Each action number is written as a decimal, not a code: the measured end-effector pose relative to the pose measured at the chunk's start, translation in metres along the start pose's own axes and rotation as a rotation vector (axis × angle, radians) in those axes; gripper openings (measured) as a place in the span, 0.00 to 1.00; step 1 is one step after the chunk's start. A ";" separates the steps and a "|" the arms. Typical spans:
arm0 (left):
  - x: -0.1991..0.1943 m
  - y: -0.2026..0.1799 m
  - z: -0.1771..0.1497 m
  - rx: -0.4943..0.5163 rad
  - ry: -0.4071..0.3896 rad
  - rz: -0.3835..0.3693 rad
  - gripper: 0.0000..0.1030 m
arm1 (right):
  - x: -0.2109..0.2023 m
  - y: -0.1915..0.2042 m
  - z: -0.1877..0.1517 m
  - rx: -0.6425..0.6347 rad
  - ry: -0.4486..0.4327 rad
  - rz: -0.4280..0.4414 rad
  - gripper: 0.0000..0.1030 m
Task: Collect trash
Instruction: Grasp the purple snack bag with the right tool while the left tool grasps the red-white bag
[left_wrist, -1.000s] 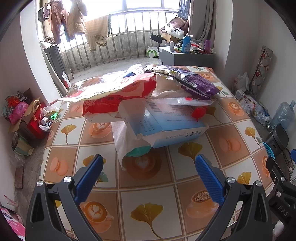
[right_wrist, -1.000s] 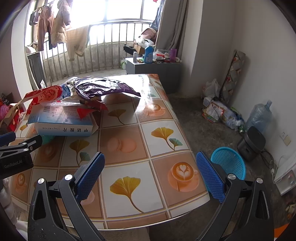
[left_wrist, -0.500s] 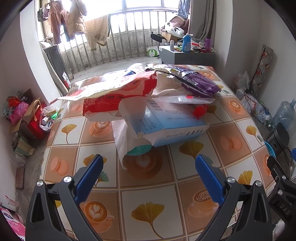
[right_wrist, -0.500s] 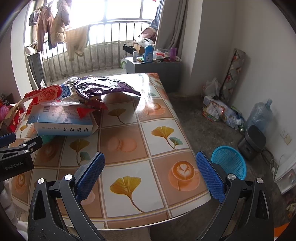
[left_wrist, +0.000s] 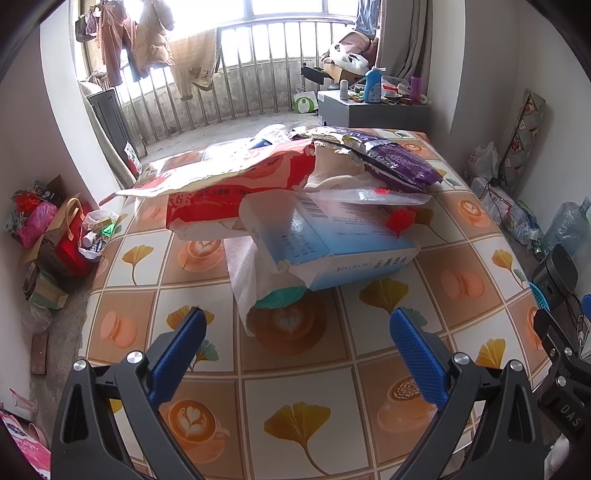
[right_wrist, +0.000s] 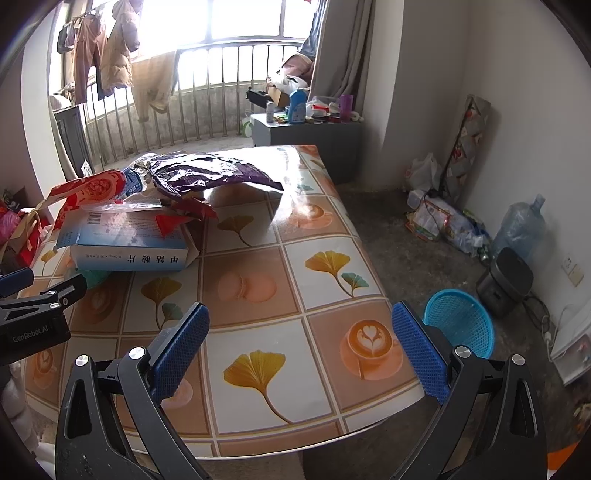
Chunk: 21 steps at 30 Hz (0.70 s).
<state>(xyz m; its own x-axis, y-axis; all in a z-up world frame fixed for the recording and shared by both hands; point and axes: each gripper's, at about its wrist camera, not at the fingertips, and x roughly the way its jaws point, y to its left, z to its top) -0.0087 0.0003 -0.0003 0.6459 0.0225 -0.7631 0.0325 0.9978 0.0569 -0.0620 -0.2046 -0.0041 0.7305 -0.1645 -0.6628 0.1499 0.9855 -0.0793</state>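
Currently both grippers hover over the near part of the table (right_wrist: 332, 236), holding nothing. Left gripper (left_wrist: 295, 325) jaws wide apart, aimed at the trash pile: blue-white box (left_wrist: 343, 240) on top of a white wrapper (left_wrist: 251, 284), red bag (left_wrist: 221, 192) just behind, purple bag (left_wrist: 395, 162) on top at the far side. Right gripper (right_wrist: 301, 321) jaws also spread wide, over bare tablecloth right of the pile. Blue basket (right_wrist: 461, 321) on the floor beside the table's right edge.
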 end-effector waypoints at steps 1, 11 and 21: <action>0.000 0.001 0.000 -0.002 -0.001 0.000 0.94 | 0.000 0.001 0.000 0.001 0.000 0.001 0.92; -0.010 0.027 0.009 -0.009 -0.083 -0.067 0.94 | -0.009 0.007 0.015 0.039 -0.068 0.070 0.92; -0.028 0.102 0.014 -0.135 -0.337 -0.325 0.94 | 0.001 0.023 0.057 0.020 -0.131 0.202 0.92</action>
<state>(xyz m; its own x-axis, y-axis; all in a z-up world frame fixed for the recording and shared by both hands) -0.0131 0.1005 0.0355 0.8306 -0.2906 -0.4750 0.1890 0.9495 -0.2504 -0.0203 -0.1845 0.0357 0.8269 0.0304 -0.5615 0.0045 0.9981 0.0606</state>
